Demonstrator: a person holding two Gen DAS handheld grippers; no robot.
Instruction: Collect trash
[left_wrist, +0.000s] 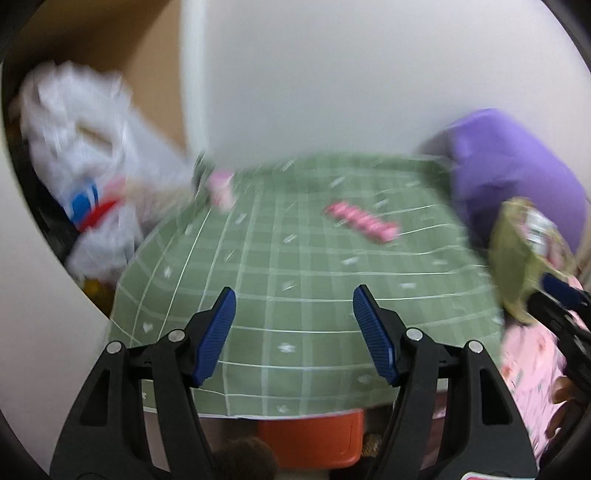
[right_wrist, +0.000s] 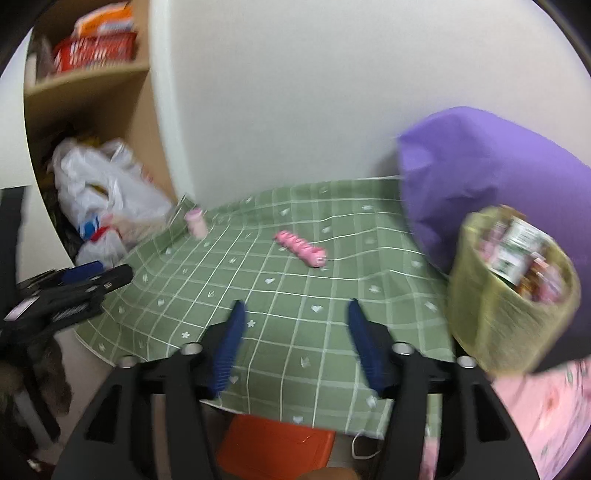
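Note:
A green checked tablecloth (left_wrist: 295, 266) (right_wrist: 332, 295) covers a small table. On it lie a pink strip-shaped wrapper (left_wrist: 364, 221) (right_wrist: 301, 248) near the middle and a small pink bottle (left_wrist: 220, 190) (right_wrist: 197, 221) at the far left corner. A yellow-green basket (right_wrist: 495, 321) (left_wrist: 517, 258) holding several packets stands at the table's right edge. My left gripper (left_wrist: 295, 290) hovers open over the near part of the cloth, nothing between its pads. My right gripper (right_wrist: 296, 303) is also open and empty, just left of the basket. Both views are motion-blurred.
A white plastic bag (left_wrist: 81, 155) (right_wrist: 99, 192) fills a wooden shelf at the left. A purple cushion (left_wrist: 509, 166) (right_wrist: 480, 177) leans on the wall at the right. An orange box (left_wrist: 310, 439) (right_wrist: 273, 443) sits under the table. Pink patterned fabric (right_wrist: 546, 406) lies at the right.

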